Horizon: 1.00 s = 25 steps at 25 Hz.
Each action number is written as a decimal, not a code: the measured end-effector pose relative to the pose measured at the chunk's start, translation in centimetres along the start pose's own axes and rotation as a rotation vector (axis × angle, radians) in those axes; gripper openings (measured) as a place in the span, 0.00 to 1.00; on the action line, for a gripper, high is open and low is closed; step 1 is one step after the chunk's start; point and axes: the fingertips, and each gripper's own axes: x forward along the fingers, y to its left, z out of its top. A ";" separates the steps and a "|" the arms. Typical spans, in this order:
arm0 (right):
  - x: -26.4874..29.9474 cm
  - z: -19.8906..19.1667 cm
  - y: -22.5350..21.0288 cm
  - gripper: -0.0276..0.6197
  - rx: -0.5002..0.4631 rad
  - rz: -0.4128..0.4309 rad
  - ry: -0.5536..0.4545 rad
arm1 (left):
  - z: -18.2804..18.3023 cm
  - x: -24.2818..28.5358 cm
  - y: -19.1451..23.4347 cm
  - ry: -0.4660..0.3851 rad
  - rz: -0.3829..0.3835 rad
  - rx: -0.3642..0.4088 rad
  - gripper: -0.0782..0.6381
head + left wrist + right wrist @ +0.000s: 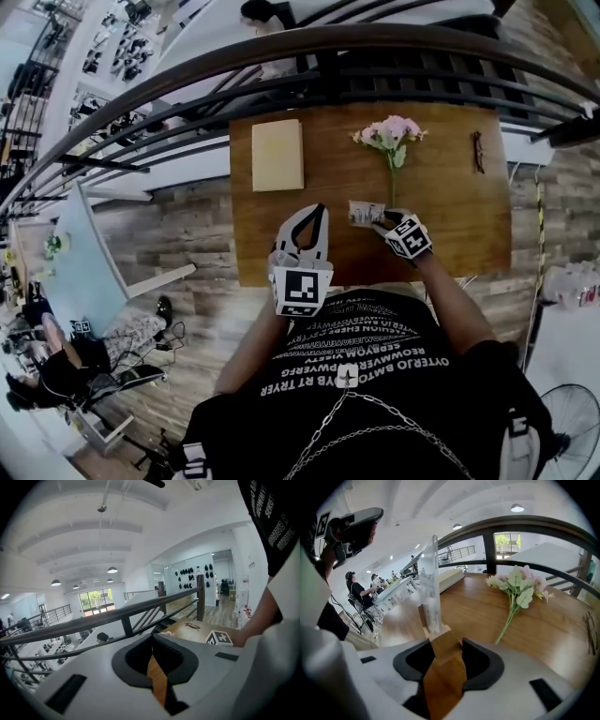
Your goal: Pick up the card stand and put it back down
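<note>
The card stand [362,214] is a clear upright panel [429,581] set in a small wooden base [439,641]. It stands upright near the middle of the wooden table [450,225]. My right gripper [380,223] points steeply down, and its jaws are shut on the base [443,645]. Whether the base rests on the table I cannot tell. My left gripper [320,212] hangs over the table's near edge, left of the stand. Its jaws meet at the tips [152,640] with nothing between them.
A cream book [277,155] lies at the back left of the table. A sprig of pink flowers [392,136] [518,585] lies just behind the stand. Dark glasses [479,150] [192,626] lie at the back right. A dark railing [309,56] runs behind the table.
</note>
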 end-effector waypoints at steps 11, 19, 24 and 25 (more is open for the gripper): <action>2.6 -2.7 -0.1 0.35 -0.098 -0.028 0.072 | -0.5 -1.5 0.2 0.024 0.018 0.019 0.15; 0.4 -2.4 -0.1 0.40 -0.111 -0.143 -0.029 | 0.3 -4.2 -0.8 -0.019 0.003 0.033 0.15; -3.9 -2.9 1.3 0.41 -0.066 -0.207 -0.085 | 0.3 -6.7 -1.4 -0.062 -0.010 0.005 0.15; -5.0 -2.7 1.6 0.41 -0.048 -0.218 -0.112 | 0.5 -7.2 -1.4 -0.079 -0.013 -0.008 0.15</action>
